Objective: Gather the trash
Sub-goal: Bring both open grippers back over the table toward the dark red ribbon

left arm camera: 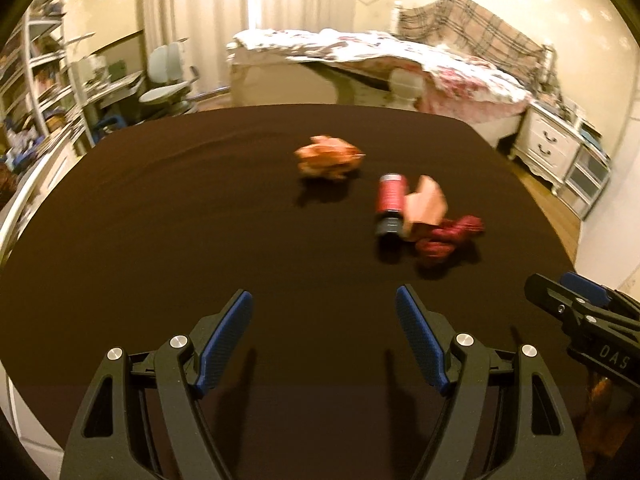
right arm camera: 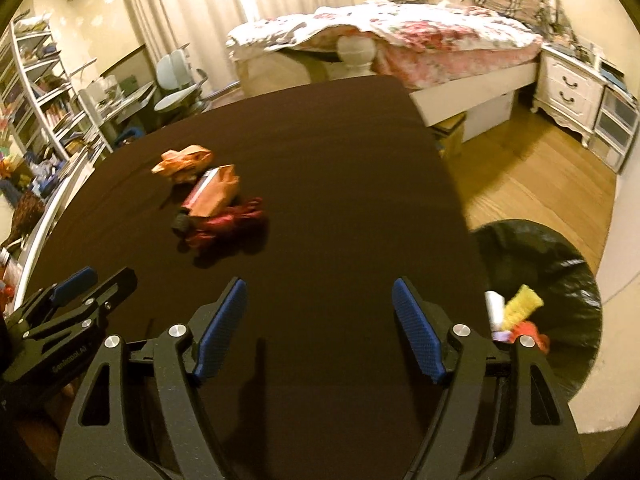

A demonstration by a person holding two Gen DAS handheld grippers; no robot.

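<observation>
A dark brown tabletop [right arm camera: 320, 140] fills most of both views, with a bed [right arm camera: 420, 36] beyond its far edge. On the floor off the tabletop's right near corner stands a trash bin lined with a black bag [right arm camera: 560, 264]; it holds a yellow piece [right arm camera: 522, 305], a white piece and something red. Both the left gripper [left arm camera: 324, 320] and the right gripper [right arm camera: 319, 307] hover over the near tabletop with jaws apart and empty. Left of centre lies the remaining trash: a crumpled orange wrapper [right arm camera: 183, 162] farthest, then a small red tube with a dark cap [left arm camera: 390, 210], a peach paper scrap [right arm camera: 218, 194] and a dark red crumpled wrapper [right arm camera: 232, 224], clustered and touching. The step appears to be reaching for the next piece; that calls for moving forward and closing on one item.
</observation>
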